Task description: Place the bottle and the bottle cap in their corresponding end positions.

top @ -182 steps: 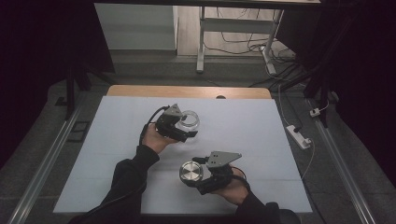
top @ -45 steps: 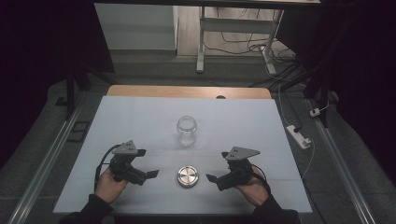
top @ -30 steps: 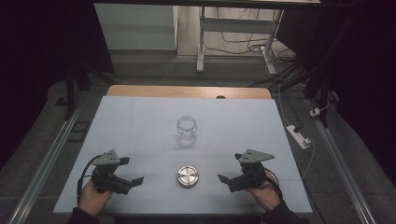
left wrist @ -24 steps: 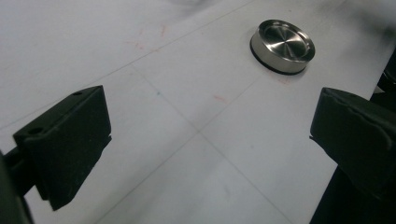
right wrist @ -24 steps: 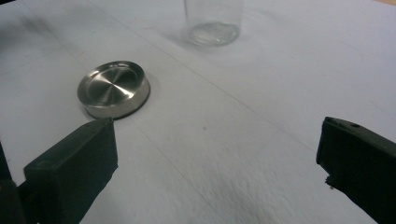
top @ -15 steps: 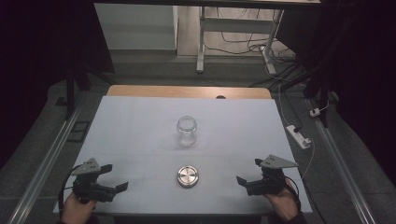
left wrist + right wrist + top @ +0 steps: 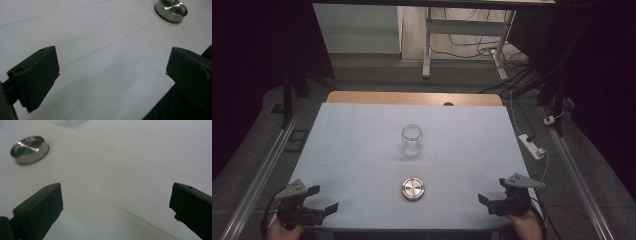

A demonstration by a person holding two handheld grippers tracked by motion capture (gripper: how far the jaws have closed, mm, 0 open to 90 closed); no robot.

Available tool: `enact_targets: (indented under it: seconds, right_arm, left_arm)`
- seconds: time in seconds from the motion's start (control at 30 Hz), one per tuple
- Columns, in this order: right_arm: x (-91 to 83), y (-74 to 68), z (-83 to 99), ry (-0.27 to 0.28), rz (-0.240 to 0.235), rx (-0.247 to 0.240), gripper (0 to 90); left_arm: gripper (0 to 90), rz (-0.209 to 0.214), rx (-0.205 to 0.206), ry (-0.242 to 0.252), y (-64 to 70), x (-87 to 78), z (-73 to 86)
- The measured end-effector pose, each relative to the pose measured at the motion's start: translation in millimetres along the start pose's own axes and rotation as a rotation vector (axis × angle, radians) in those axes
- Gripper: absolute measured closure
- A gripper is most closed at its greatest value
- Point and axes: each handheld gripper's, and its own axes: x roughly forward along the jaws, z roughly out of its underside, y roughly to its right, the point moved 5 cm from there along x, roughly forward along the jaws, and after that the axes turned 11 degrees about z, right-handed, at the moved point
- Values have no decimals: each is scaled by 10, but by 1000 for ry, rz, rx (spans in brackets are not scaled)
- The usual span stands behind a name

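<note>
A: Position of the metal lid?

B: Flat on the white counter, near the front edge, about midway between left and right. The open glass jar stands upright just beyond it, farther back, apart from the lid.

A: Left hand-held gripper?

B: At the near left corner of the counter, jaws spread wide, nothing between them. The lid lies well to its right; in the left gripper view it sits far up at the top right, clear of both jaws.

A: Right hand-held gripper?

B: At the near right corner, jaws also spread, empty. The lid lies well to its left; in the right gripper view it appears at upper left, apart from the jaws.
</note>
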Motion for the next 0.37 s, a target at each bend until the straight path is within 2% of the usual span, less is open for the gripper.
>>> enact_targets:
  seconds: [0.2, 0.37]
  right_arm:
    - [-36, 11, 64, -19, 26, -9, 0]
    - [-38, 19, 75, -29, 30, -8, 0]
  left_arm:
    - [0, -20, -30, 12, -7, -55, 50]
    - [0, -25, -39, -2, -16, -38, 47]
